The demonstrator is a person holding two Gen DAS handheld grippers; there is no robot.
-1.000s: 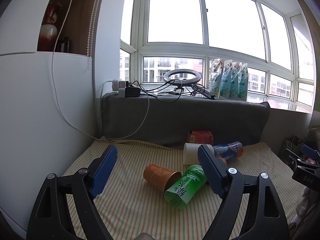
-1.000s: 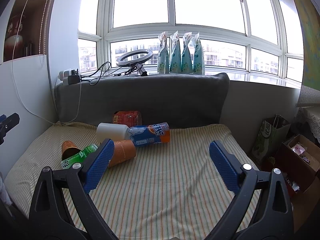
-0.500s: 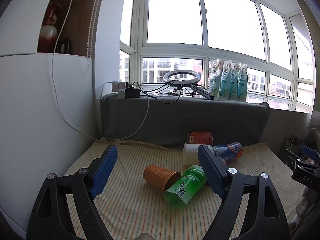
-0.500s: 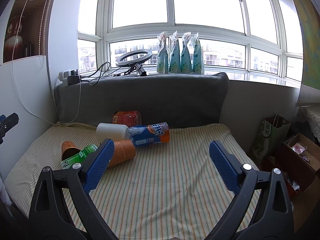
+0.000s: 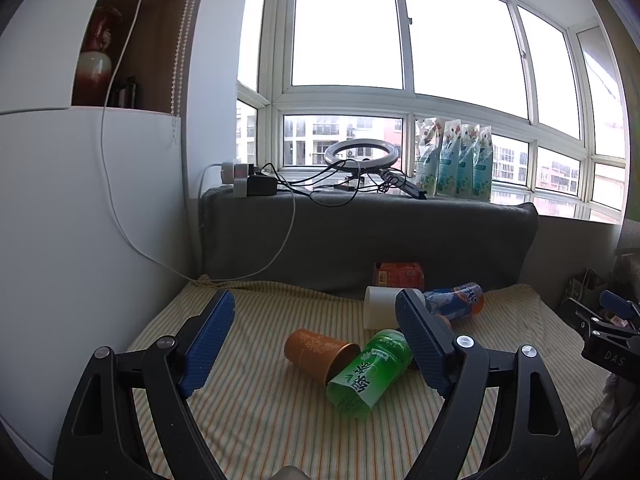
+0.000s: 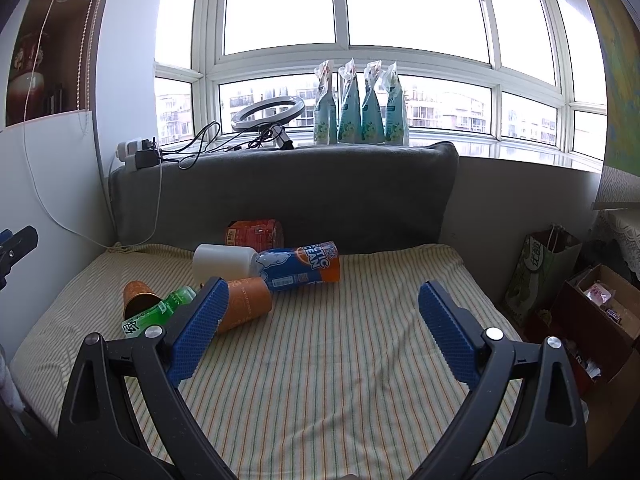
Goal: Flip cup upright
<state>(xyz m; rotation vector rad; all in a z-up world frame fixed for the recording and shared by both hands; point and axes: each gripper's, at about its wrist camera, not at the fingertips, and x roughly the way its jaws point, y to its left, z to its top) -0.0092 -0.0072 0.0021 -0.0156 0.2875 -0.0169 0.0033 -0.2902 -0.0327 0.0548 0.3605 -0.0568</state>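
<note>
Orange cup (image 5: 320,355) on its side by "ARCTIC OCEAN" can (image 6: 298,266) — both hand-held grippers (image 5: 316,342) (image 6: 320,330) spread wide, nothing betw. pads

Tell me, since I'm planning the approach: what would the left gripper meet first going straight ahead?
Probably the brown cup lying on its side, which sits between the open left gripper fingers' line, touching the green bottle. Depth is uncertain.
</note>
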